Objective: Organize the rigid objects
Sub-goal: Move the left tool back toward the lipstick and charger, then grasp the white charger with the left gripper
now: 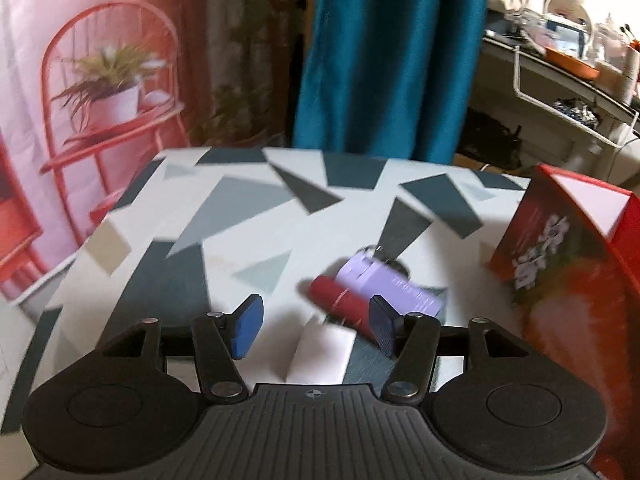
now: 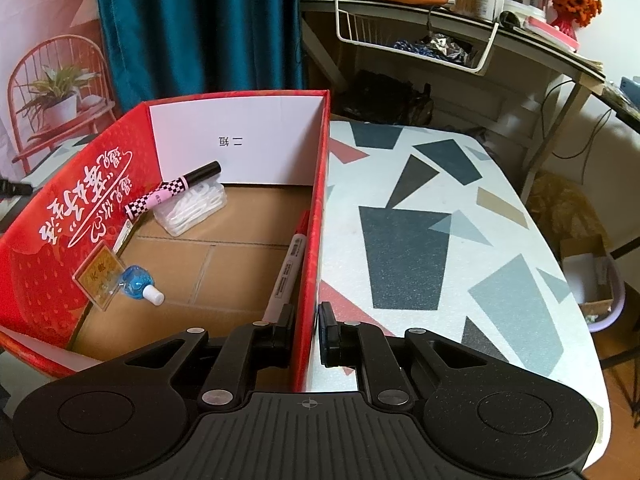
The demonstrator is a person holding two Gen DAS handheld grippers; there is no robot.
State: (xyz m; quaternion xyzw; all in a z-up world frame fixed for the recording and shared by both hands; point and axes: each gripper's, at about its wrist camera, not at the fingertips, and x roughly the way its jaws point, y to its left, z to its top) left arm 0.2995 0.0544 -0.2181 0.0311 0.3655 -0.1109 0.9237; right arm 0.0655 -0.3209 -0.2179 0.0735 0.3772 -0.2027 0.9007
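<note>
— Red cardboard is what stands out: a box (image 2: 100, 184) on a table (image 2: 400, 240) patterned with grey and dark triangles. What is the right gripper (image 2: 306, 334) doing?

— Its jaws are nearly together and pinch the box's right-hand wall, one pad inside, one outside.

— And inside the box?

— A checkered pen (image 2: 172, 192) leans in the far left corner over a clear packet of white picks (image 2: 192, 210). A small blue bottle (image 2: 138, 282) and a gold card (image 2: 100, 276) lie by the left wall. A marker (image 2: 288, 272) rests along the right wall.

— What about the left gripper (image 1: 316, 326)?

— Its blue pads stand apart, holding nothing. Just beyond them, on the table near the box's outer left side, lie a lilac cylinder (image 1: 392, 284) and a dark red tube (image 1: 340, 300), touching. The right pad overlaps the tube's near end in view; I cannot tell whether it touches, as that view is blurred.
</note>
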